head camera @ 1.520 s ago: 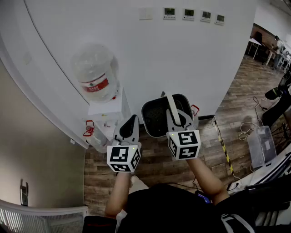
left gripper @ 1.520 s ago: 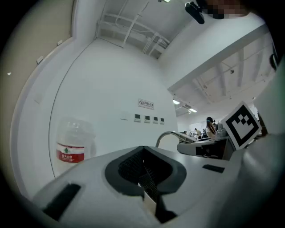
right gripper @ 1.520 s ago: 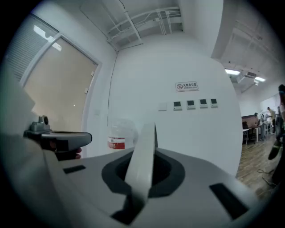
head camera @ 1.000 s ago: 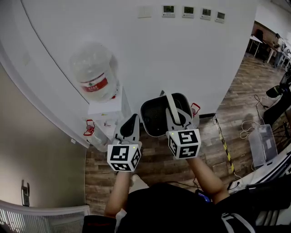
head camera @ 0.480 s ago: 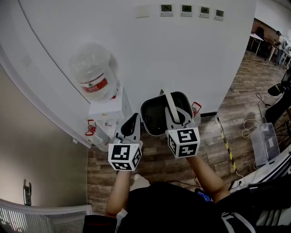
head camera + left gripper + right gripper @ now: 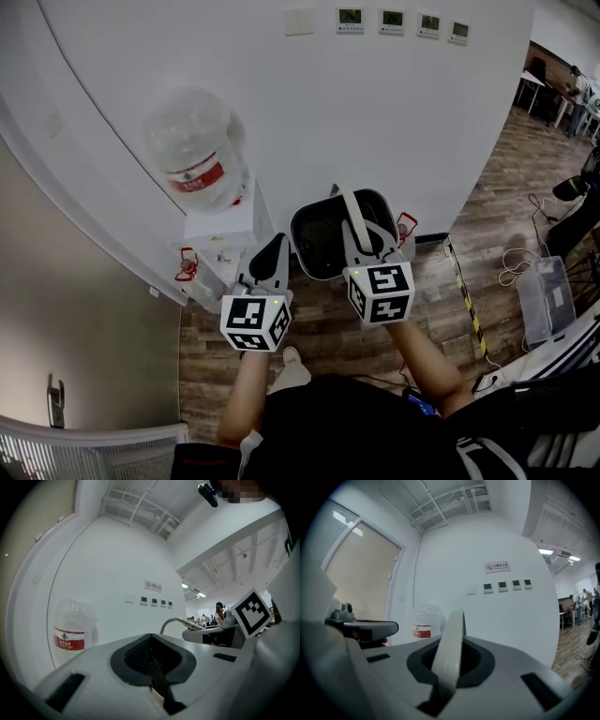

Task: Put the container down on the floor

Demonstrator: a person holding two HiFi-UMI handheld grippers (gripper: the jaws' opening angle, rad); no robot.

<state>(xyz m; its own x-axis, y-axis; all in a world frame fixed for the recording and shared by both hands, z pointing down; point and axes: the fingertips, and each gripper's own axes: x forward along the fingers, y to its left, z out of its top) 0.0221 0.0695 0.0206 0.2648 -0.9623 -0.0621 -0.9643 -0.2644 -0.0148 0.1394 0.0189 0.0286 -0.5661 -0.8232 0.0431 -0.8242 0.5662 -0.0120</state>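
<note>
The right tool (image 6: 364, 246) is clenched on the pale handle (image 6: 350, 208) of the dark container (image 6: 319, 242). The container hangs just ahead of and below the tool's tip, well above the wooden floor (image 6: 319, 342). The left tool (image 6: 271, 251) is clenched on nothing, close beside the container's left rim. 1 water bottle (image 6: 197, 150) stands on a dispenser (image 6: 225, 230) beyond and left of the left tool.
</note>
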